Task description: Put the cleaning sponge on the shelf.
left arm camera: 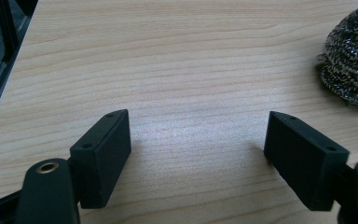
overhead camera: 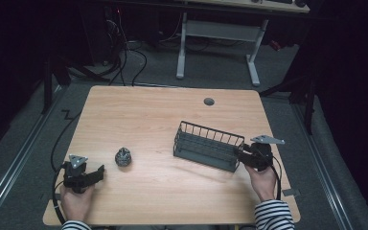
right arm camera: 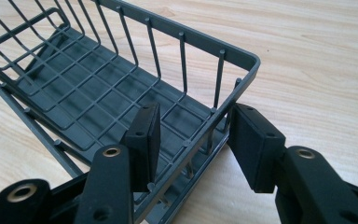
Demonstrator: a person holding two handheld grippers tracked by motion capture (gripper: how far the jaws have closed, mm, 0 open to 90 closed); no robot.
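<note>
A dark grey wire basket [overhead camera: 206, 143] stands on the wooden table [overhead camera: 148, 110], right of centre. My right gripper [overhead camera: 242, 155] is at its right end. In the right gripper view the right gripper [right arm camera: 196, 112] straddles the end wall of the basket [right arm camera: 191, 39]: one jaw is inside, the other outside at the corner, and they are closed on the wall. A steel wool scourer [overhead camera: 123, 156] lies left of centre. My left gripper [overhead camera: 100, 170] rests on the table to its left, open. The left gripper view has that gripper [left arm camera: 198, 119] holding nothing, with the scourer [left arm camera: 352, 65] off to the upper right.
A round grey grommet [overhead camera: 209, 101] is set into the table near the far edge. Beyond the table stands a white desk frame [overhead camera: 215, 43], and cables lie on the floor. The table's left edge [left arm camera: 9, 79] is close to my left gripper.
</note>
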